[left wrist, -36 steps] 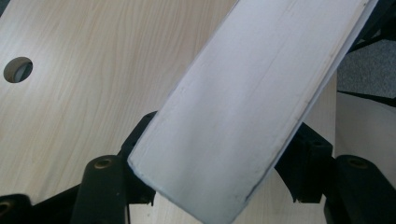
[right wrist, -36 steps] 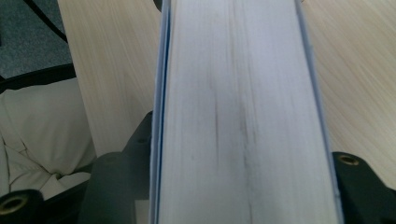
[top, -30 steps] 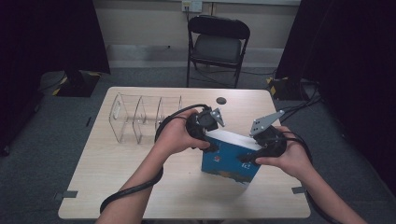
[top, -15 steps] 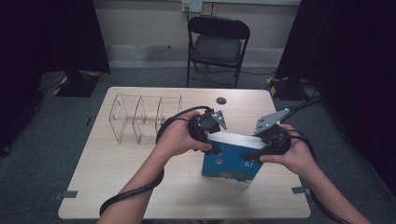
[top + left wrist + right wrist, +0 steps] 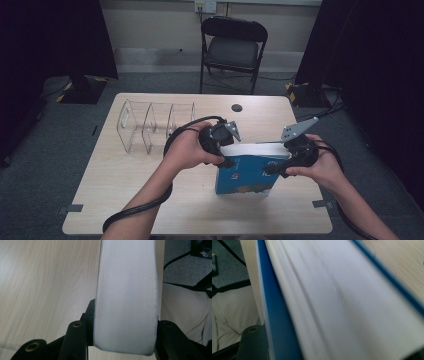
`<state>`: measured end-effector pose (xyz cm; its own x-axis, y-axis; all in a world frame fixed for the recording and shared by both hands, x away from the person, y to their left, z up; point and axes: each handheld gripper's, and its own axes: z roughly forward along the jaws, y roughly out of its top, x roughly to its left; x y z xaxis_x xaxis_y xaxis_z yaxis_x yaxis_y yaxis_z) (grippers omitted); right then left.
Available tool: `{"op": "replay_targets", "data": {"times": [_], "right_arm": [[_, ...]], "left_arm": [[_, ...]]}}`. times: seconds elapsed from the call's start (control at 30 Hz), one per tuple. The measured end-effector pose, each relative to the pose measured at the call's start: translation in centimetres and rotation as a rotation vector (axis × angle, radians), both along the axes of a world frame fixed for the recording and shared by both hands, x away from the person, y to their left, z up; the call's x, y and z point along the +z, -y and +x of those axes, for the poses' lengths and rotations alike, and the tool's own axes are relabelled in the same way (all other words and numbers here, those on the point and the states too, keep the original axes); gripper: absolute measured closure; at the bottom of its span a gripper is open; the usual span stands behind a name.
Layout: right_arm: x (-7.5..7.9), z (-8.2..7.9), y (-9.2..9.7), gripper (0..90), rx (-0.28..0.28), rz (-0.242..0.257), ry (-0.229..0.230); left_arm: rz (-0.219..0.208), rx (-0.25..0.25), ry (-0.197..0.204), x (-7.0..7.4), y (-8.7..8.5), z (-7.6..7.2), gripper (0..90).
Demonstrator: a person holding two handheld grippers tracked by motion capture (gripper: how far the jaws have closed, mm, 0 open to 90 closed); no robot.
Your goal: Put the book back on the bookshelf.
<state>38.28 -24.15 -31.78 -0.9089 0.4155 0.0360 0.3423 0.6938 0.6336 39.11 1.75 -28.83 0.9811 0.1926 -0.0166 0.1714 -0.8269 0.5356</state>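
**Book held upright between two grippers, rack waiting**

The blue book (image 5: pixel 247 175) stands on edge near the middle of the table (image 5: pixel 125 200), cover facing the person, white page block up. It is a thick volume with a glossy blue cover carrying some printed pictures; in the left gripper view the pale page edge (image 5: pixel 126 297) runs straight up between the black jaws, which press on both covers. The left gripper (image 5: pixel 225 150) pinches the book's upper corner at about 9 o'clock of the book. The right gripper (image 5: pixel 280 162) meets the opposite end, at 3 o'clock; in the right gripper view the book (image 5: pixel 337 297) lies blurred and very close, one jaw against the blue cover, so it seems clamped on it, though the far jaw is barely visible.

The step in hand looks like lifting and carrying the upright book. The clear divider rack (image 5: pixel 150 127) stands at roughly 10 o'clock from the book, well apart, slots open. The next move, I judge, calls for keeping the book vertical and lining it with a slot before lowering. A black folding chair (image 5: pixel 232 47) stands beyond the table at 12 o'clock.
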Motion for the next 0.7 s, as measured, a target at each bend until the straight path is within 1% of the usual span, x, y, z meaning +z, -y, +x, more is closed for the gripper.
{"op": "replay_targets", "data": {"times": [0.03, 0.07, 0.2, 0.23, 0.33, 0.4, 0.47, 0.53, 0.57, 0.6, 0.63, 0.7], "right_arm": [[-0.3, 0.0, 0.2, 26.0, 0.004, -0.005, -0.005], [-0.6, -0.1, 0.3, 26.3, 0.0, -0.021, -0.004], [-1.5, 0.0, 0.6, 26.8, -0.007, 0.016, -0.014], [-1.5, 0.0, 0.6, 26.9, -0.004, 0.015, -0.012], [-1.7, 0.0, 0.9, 27.7, -0.011, 0.04, -0.005], [-1.8, -0.1, 1.0, 27.9, -0.015, 0.047, 0.0], [-2.0, -0.2, 1.1, 27.9, -0.023, 0.042, -0.001], [-2.2, -0.2, 1.2, 28.2, -0.028, 0.037, -0.005], [-2.2, -0.2, 1.3, 28.3, -0.035, 0.038, -0.003], [-2.3, -0.2, 1.4, 28.2, -0.034, 0.052, -0.009], [-2.4, -0.2, 1.5, 28.2, -0.038, 0.05, -0.011], [-2.6, -0.2, 1.7, 28.1, -0.039, 0.056, -0.013]], "left_arm": [[0.003, -0.001, 0.001, 0.0, 0.0, -0.1, 60.5], [0.005, -0.007, 0.0, 0.0, 0.0, -0.1, 60.6], [0.013, 0.009, -0.008, 0.1, 0.1, -0.1, 60.1], [0.02, 0.018, -0.013, 0.1, 0.2, 0.0, 59.9], [0.039, 0.014, -0.01, 0.2, 0.4, 0.1, 59.3], [0.049, 0.005, -0.004, 0.3, 0.6, 0.1, 58.6], [0.023, -0.014, 0.011, 0.5, 0.9, 0.1, 56.6], [0.029, -0.021, 0.013, 0.6, 1.5, 0.1, 55.6], [0.021, -0.016, 0.011, 0.5, 1.9, 0.2, 54.7], [0.025, -0.031, 0.013, 0.5, 2.3, 0.3, 53.3], [0.049, -0.037, 0.013, 0.4, 2.8, 0.3, 55.5], [0.076, -0.048, 0.014, 0.2, 3.6, 0.3, 54.7]]}}
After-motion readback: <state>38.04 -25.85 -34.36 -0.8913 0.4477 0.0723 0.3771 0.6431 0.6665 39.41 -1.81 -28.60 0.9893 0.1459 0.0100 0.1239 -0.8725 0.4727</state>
